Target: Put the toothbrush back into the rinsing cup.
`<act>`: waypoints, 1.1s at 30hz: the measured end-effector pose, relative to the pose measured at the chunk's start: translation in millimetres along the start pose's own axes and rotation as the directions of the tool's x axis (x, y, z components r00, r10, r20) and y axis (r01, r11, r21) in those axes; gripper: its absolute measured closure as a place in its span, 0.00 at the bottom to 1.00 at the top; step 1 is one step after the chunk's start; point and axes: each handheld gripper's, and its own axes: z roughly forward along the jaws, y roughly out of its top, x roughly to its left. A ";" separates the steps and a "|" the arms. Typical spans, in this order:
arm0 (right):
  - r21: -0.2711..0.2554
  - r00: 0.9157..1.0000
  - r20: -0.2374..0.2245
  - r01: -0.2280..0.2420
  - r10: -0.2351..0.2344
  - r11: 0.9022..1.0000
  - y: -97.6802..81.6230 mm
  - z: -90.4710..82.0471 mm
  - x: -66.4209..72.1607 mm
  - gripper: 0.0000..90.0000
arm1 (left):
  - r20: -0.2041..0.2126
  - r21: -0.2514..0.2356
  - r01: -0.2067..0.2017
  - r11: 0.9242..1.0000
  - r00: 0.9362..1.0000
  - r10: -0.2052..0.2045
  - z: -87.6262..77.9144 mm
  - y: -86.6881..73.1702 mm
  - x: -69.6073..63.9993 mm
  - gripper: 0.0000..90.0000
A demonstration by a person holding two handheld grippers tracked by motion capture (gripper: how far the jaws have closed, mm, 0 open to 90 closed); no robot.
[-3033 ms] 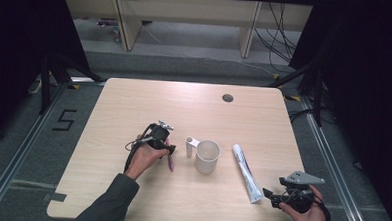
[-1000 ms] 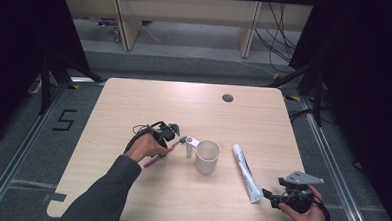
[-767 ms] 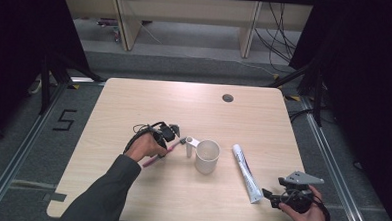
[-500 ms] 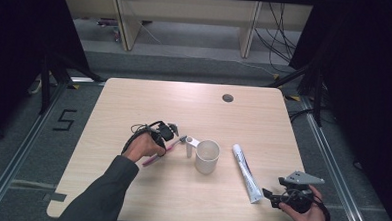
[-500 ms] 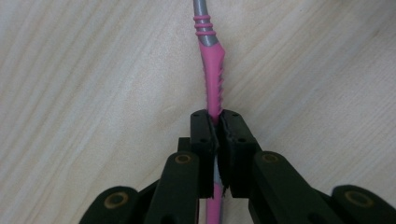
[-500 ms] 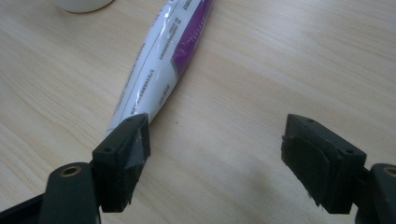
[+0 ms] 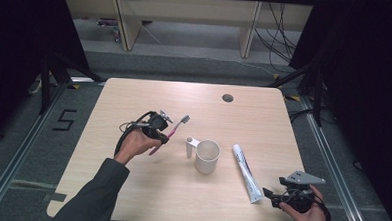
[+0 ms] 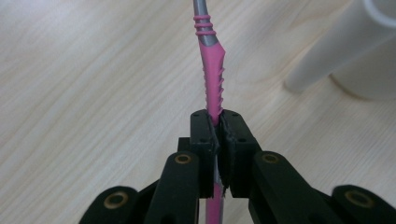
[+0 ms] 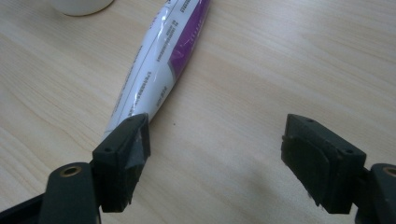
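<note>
pink toothbrush [image 8: 213, 70] sat clamped in the left gripper [image 7: 159, 127], lifted off the wooden table [image 7: 134, 95] left of the white mug [image 7: 206, 156]. the right gripper [image 9: 215, 154] rested with its jaws apart beside the toothpaste tube [image 9: 161, 56].

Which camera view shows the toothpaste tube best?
The high view: the whole toothpaste tube lies flat on the table, right of the cup. The right gripper view gives its near end, close beside one open tong.
</note>
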 end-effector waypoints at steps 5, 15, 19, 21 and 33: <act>0.013 1.000 -0.003 -0.027 0.027 1.000 0.4 -1.4 1.4 0.27 | -0.003 -0.148 0.039 0.988 0.999 -0.040 -10.3 -6.2 -1.6 0.93; 0.000 1.000 0.008 0.013 -0.013 1.000 0.2 -0.5 -0.8 0.27 | 0.047 -0.428 0.125 0.895 0.992 -0.116 -32.4 -22.9 -8.9 0.93; 0.012 1.000 -0.004 -0.022 0.022 1.000 0.3 -1.0 1.3 0.27 | 0.075 -0.462 0.142 0.875 0.990 -0.121 -34.1 -27.0 -8.4 0.93; 0.013 1.000 -0.004 -0.019 0.019 1.000 0.3 -1.2 0.5 0.27 | 0.075 -0.489 0.152 0.859 0.988 -0.132 -34.4 -30.8 -9.1 0.93; 0.005 1.000 0.003 -0.001 0.001 1.000 -0.1 -0.6 -0.6 0.27 | 0.079 -0.574 0.146 0.806 0.989 -0.123 -36.3 -27.4 -15.3 0.93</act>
